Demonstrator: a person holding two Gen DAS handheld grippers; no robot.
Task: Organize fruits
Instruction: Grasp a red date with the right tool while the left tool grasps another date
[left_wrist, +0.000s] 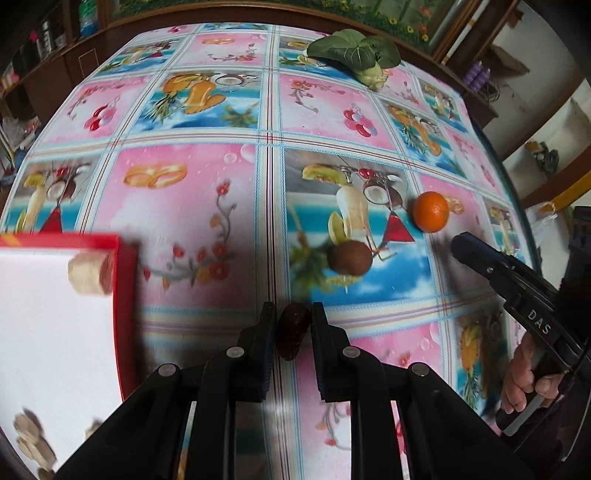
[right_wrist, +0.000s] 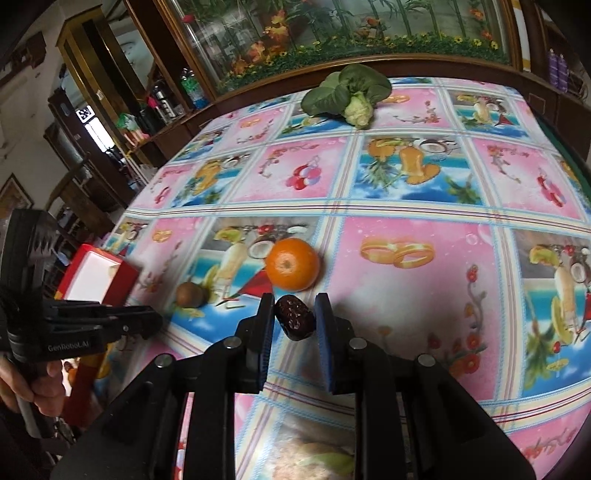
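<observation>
Left hand-held gripper (left_wrist: 293, 325) is clenched on a dark red date (left_wrist: 293, 328), carried low over the desk (left_wrist: 207, 206), with the red box (left_wrist: 125, 295) just to its left. The box has a white inside with a couple of pale items already in it, too blurred to name.

Right hand-held gripper (right_wrist: 294, 317) has a second date (right_wrist: 293, 322) between its jaws. The left pad touches it, but a gap shows at the right pad, so the grip looks part open, not yet closed on the fruit. Cannot tell whether that date rests on the cloth or is lifted.

Still loose on the desk are the orange (right_wrist: 293, 264), just beyond the right gripper, and the kiwi (right_wrist: 190, 294), to the orange's left and nearer the box. The leafy green (right_wrist: 347, 94) sits at the far edge, well apart from everything else.

Step in hand, by my read: the left is carrying its date to the box while the right picks up the other one.

Next, the left needs to swing left over the box wall, get clear above the white floor and then release. The right needs to close fully before lifting. The date is small and wrinkled and could slip or roll if pinched off-centre. The orange sits close ahead of the right gripper, so avoid nudging it.
</observation>
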